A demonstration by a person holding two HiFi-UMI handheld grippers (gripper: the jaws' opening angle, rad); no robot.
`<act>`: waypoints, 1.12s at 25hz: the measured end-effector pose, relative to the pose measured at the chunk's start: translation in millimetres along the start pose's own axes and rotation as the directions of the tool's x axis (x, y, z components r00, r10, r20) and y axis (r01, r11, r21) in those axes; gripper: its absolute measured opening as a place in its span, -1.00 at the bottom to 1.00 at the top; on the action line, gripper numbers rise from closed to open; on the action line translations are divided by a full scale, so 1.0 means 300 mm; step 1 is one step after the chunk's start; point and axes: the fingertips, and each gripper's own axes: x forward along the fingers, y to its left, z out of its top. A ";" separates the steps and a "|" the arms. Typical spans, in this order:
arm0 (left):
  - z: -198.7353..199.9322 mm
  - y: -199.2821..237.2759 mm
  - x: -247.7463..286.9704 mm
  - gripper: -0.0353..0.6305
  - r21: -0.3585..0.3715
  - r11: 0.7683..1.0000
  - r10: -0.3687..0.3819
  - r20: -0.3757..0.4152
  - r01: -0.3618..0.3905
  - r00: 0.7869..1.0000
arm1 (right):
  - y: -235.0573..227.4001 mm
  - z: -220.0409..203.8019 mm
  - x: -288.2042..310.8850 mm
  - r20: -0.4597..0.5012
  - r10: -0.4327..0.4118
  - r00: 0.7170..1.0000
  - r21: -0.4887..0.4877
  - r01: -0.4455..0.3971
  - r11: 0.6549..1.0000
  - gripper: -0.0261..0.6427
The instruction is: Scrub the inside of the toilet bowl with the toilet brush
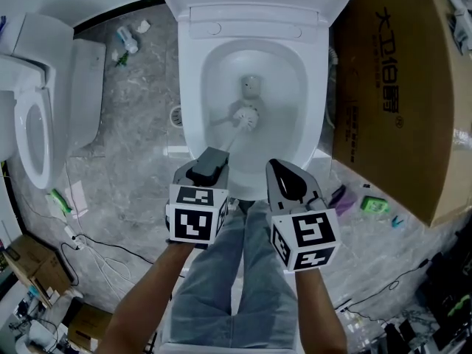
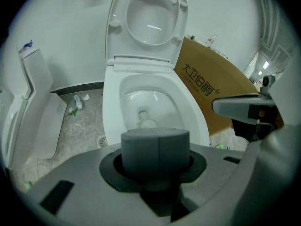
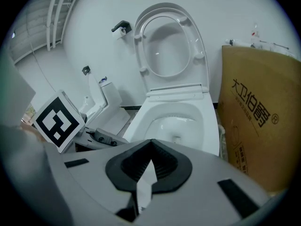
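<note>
The left gripper [image 1: 209,167] has its jaws closed around the thick grey handle [image 2: 155,147] of the brush [image 1: 245,116], with the handle's end standing up between them. From there the thin shaft runs toward 1 o'clock, down into the bowl [image 1: 295,87]. The bristle head sits low near the middle, just short of the outlet, with white wall clear all round it.

The right gripper [image 1: 289,181] hangs just beside the left one, at its 3 o'clock. Its dark pads [image 3: 124,165] meet at the tip and hold nothing, with only a thin slit open behind.

Both grippers hover at the bowl's near edge, at 6 o'clock. The rim [image 1: 190,87] curves away on either side. The seat [image 2: 148,22] stands upright at 12 o'clock.

At 3 o'clock a cardboard box [image 1: 398,87] stands just beside the toilet, so that flank is tight. At 9 o'clock a strip of marble floor [image 1: 136,146] with a drain [image 1: 176,115] lies open. A second toilet [image 1: 33,135] stands well apart beyond it. The person's jeans [image 1: 221,286] fill 6 o'clock.
</note>
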 end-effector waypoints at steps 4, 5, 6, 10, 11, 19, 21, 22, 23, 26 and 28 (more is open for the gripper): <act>-0.004 -0.032 0.015 -0.44 0.006 1.000 -0.016 -0.005 0.016 1.000 | -0.021 -0.005 -0.007 -0.003 -0.009 1.000 0.002 0.009 1.000 -0.93; 0.000 -0.040 0.020 -0.44 0.008 1.000 -0.018 -0.003 0.018 1.000 | -0.025 -0.005 -0.008 -0.004 -0.010 1.000 0.002 0.010 1.000 -0.93; 0.005 -0.048 0.024 -0.44 0.009 1.000 -0.021 0.000 0.021 1.000 | -0.027 -0.005 -0.008 -0.004 -0.011 1.000 0.002 0.011 1.000 -0.93; 0.036 -0.072 0.045 -0.44 0.009 1.000 -0.027 0.012 0.026 1.000 | -0.034 -0.008 -0.007 -0.007 -0.012 1.000 0.001 0.012 1.000 -0.93; 0.048 -0.076 0.050 -0.44 0.012 1.000 -0.027 0.017 0.027 1.000 | -0.036 -0.008 -0.006 -0.007 -0.012 1.000 0.003 0.012 1.000 -0.93; 0.149 -0.083 0.093 -0.44 0.032 0.999 -0.022 0.055 0.020 0.998 | -0.070 -0.008 -0.004 -0.008 -0.018 1.000 0.012 0.018 1.000 -0.93; 0.166 -0.078 0.101 -0.44 0.033 0.999 -0.015 0.059 0.013 0.998 | -0.066 -0.004 -0.001 -0.011 -0.014 1.000 0.010 0.015 1.000 -0.93; 0.175 -0.076 0.105 -0.44 0.033 0.999 -0.012 0.062 0.010 0.998 | -0.063 -0.003 0.001 -0.014 -0.012 1.000 0.008 0.012 1.000 -0.93; 0.185 -0.075 0.109 -0.44 0.033 0.999 -0.009 0.066 0.006 0.998 | -0.062 -0.001 0.003 -0.016 -0.010 1.000 0.005 0.010 1.000 -0.93; 0.216 -0.074 0.123 -0.44 0.029 1.000 -0.001 0.077 -0.002 0.997 | -0.073 0.003 0.006 -0.011 -0.011 1.000 0.001 0.011 1.000 -0.93; 0.237 -0.074 0.131 -0.44 0.027 1.000 0.004 0.085 -0.007 0.996 | -0.082 -0.001 0.005 -0.012 -0.012 1.000 0.002 0.012 1.000 -0.93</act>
